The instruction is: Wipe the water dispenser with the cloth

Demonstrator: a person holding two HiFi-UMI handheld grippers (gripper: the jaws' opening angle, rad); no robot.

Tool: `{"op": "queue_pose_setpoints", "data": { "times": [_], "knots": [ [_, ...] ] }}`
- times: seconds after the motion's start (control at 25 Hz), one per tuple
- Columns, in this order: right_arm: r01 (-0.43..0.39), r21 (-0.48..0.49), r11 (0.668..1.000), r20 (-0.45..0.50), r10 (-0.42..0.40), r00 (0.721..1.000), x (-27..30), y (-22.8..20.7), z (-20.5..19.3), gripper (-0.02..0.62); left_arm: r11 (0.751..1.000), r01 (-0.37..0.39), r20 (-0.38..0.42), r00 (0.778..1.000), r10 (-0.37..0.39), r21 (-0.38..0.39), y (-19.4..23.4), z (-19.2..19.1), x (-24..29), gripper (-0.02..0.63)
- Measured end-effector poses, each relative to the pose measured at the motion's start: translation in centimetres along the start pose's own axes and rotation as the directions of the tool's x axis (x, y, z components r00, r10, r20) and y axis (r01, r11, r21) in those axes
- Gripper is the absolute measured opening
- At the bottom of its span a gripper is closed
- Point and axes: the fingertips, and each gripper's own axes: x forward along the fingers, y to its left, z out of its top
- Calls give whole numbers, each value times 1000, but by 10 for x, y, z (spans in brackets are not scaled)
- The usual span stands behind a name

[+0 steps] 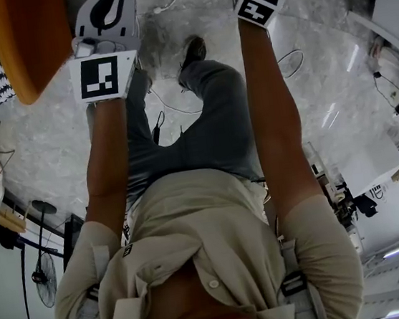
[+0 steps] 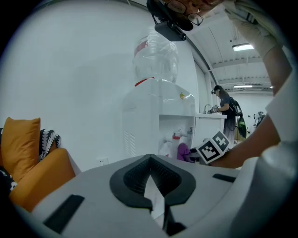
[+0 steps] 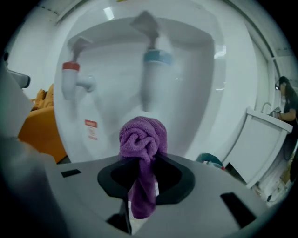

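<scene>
A purple terry cloth (image 3: 142, 139) is clamped in the right tongs (image 3: 142, 160), whose jaws are closed on its middle. A bunched knot of it stands out ahead of the jaw tips, and a tail hangs back toward 6 o'clock. The cloth is held just before the recessed tap bay of the white water dispenser (image 3: 195, 93); whether the wall is touched cannot be told. In the right gripper view a red-capped tap (image 3: 71, 79) is seen at 10 o'clock from the cloth and a blue-capped tap (image 3: 151, 69) at 12 o'clock, both blurred.

The left tongs (image 2: 150, 160) are drawn together and nothing is held between them. In the left gripper view the dispenser is seen at 12 o'clock from these tongs, well apart, with a clear plastic water bottle (image 2: 156, 58) seated on top. The cloth is found in the bay at 1 o'clock, just beside the right tongs' black-and-white marker cube (image 2: 213, 146). An orange cushion (image 2: 18, 142) is seen at 9 o'clock.

In the head view both forearms are stretched forward, toward 11 and 1 o'clock.
</scene>
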Motion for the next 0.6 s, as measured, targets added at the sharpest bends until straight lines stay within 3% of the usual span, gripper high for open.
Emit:
{"op": "queue_pose_setpoints", "data": {
  "times": [0.08,0.2,0.36,0.48,0.6],
  "knots": [
    [60,10,998,6,-60,998,0,-29,-2,101,1000,3,7,1000,-3,3,-2,-4,7,15],
    [56,-81,995,46,-52,998,-1,-28,1,101,1000,-4,26,1000,3,16,-3,-10,19,15],
    [-41,-285,958,90,69,994,-1,23,-10,101,999,-10,45,999,8,37,-1,-20,30,17],
    [-137,-335,932,87,175,981,-5,70,-28,101,999,-11,57,998,9,41,3,-28,36,17],
    [-281,-385,879,64,329,942,-19,137,-46,100,999,-22,65,998,19,50,8,-39,39,15]
  ]
}}
